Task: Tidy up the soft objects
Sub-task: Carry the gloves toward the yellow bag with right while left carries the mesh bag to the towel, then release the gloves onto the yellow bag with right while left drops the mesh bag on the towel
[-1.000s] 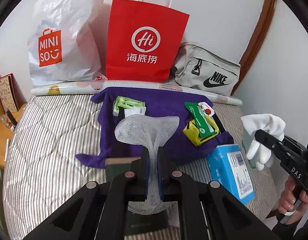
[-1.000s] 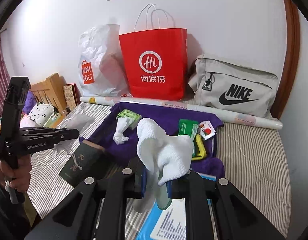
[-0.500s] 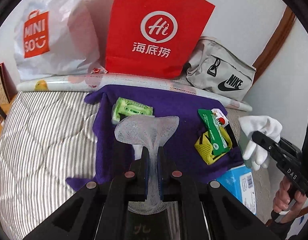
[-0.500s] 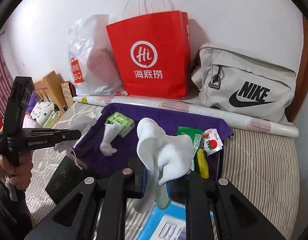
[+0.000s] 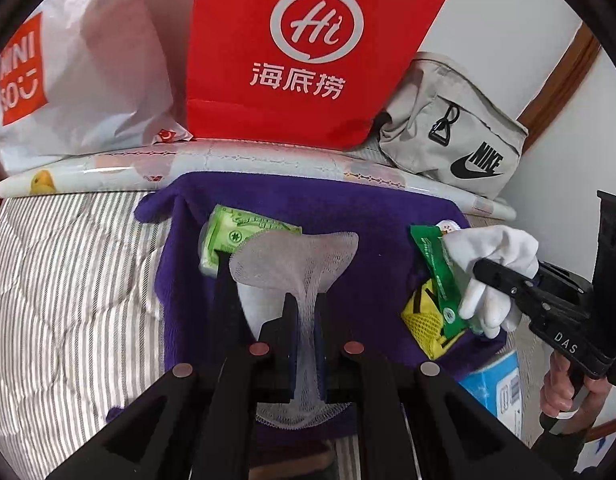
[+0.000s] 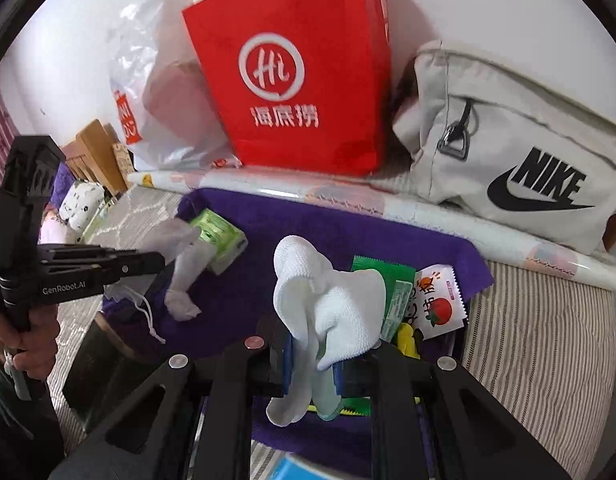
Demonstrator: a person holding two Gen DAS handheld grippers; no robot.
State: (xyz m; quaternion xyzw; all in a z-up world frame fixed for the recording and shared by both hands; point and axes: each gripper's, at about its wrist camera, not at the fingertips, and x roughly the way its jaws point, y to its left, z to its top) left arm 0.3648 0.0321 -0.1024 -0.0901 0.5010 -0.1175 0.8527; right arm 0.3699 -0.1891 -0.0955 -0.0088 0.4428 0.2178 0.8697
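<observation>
Both grippers now closer in over the purple cloth (image 5: pixel 372 236) vs a sec ago: red bag (image 5: pixel 308 48) and grey Nike bag (image 6: pixel 520 152) loom much larger, cloth fills the middle of both views. Left gripper (image 5: pixel 305 320) fingers pinched tight on the white mesh pouch (image 5: pixel 295 256), which fans out above the tips and hangs over the near-left part of the cloth, just near of the green tissue pack (image 5: pixel 235 236). Right gripper (image 6: pixel 312 356) fingers clamped on the white knit glove (image 6: pixel 328 300), held above the cloth's right side, right by the green sachet (image 6: pixel 392 292), tomato packet (image 6: pixel 440 304) and yellow mesh item (image 5: pixel 424 316). Grips unchanged; only position shifted, fwd and a bit lower. Reads as carry phase nearly over, both soft items arriving at the cloth w/ the other small stuff. Likely next: lower and release onto bare purple. Not yet touching the cloth, as far as can be told. Blue box (image 5: pixel 496 380) at near right edge, striped bed cover (image 5: pixel 67 280) underneath everything.
</observation>
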